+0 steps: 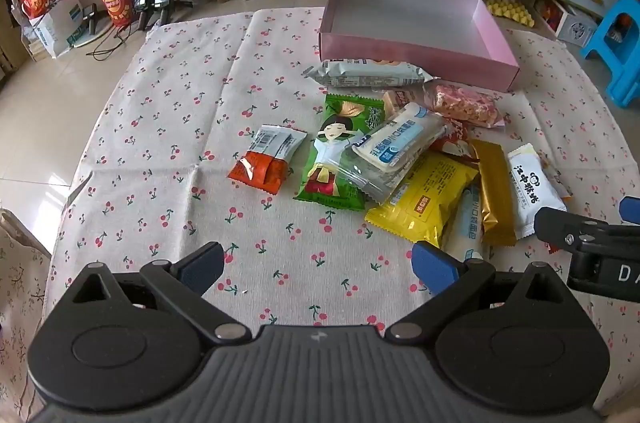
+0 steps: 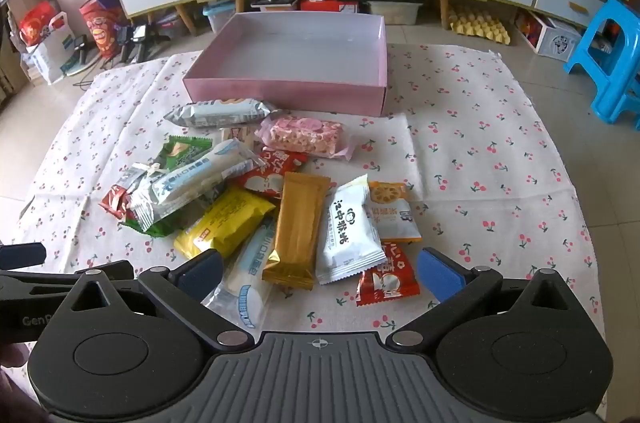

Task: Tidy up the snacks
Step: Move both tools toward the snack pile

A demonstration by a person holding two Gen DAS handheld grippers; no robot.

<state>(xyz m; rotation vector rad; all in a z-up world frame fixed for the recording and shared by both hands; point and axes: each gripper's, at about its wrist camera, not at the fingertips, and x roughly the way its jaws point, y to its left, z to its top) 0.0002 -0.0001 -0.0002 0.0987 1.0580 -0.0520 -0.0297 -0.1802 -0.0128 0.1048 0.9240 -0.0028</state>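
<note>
Pink cardboard forms the shallow open box [image 2: 284,91], which sits at upper centre of the right wrist view with nothing inside it; in the left wrist view the same box [image 1: 416,53] lies toward the upper right. It rests on a table [image 1: 168,127] covered in a pale cloth printed with small cherries.

Just below the box lies the heap of snacks. A silver-blue packet [image 2: 220,113] sits nearest the box wall, with a pink puffed-rice bar [image 2: 308,137] beside it to the right. Lower in the frame, a long white bread roll pack [image 2: 188,179] lies across a green chip packet [image 1: 336,159], and a yellow packet [image 2: 226,223] sits below them. A gold wrapper [image 2: 298,231] lies upright in the frame at centre, touching a white sachet [image 2: 348,229] on its right. An orange-and-white packet [image 2: 390,211] peeks out behind the sachet, and a small red packet [image 2: 386,281] lies lowest. In the left wrist view, a red-and-white packet [image 1: 266,159] lies apart from the heap, to its left.

Both pairs of fingers stand wide apart and hold nothing. The left gripper [image 1: 320,269] hangs over bare cloth at lower centre, left of the heap. The right gripper [image 2: 318,273] hangs over the heap's lower edge, with the gold wrapper and white sachet between its blue pads but untouched.
</note>
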